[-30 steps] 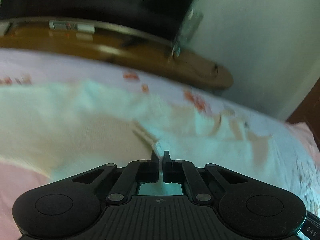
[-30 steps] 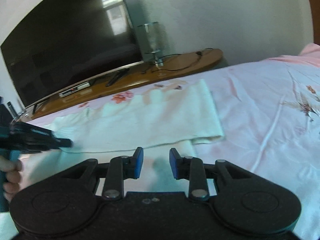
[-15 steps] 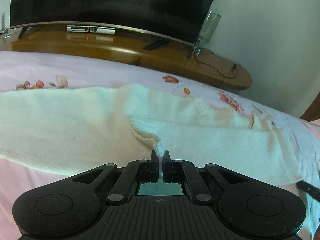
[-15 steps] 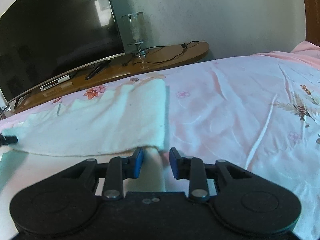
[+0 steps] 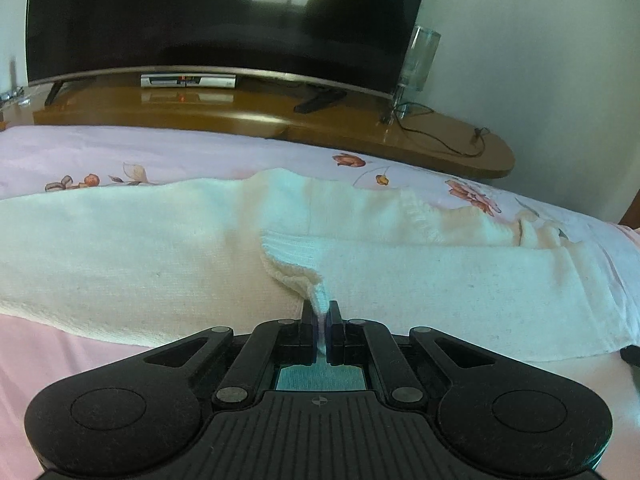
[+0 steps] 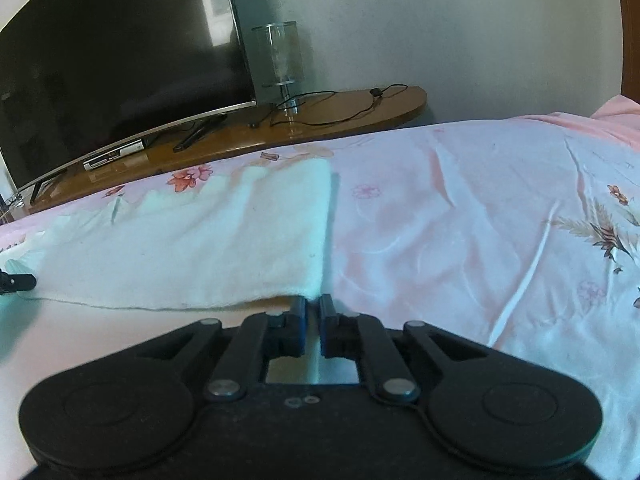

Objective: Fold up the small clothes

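Both grippers pinch a cream knitted garment [image 5: 420,280] spread across a pink floral bedsheet [image 6: 460,220].

The left gripper [image 5: 320,314] has its black fingers clamped on a ribbed cuff of the garment, lifting it into a small peak. The right gripper [image 6: 312,306] has its fingers drawn nearly together on the garment's near right corner, with cloth visible between them. Beyond the bed stand a curved wooden TV stand [image 5: 360,128], a dark flat-screen television [image 5: 220,16] and a clear glass lamp [image 6: 282,60].
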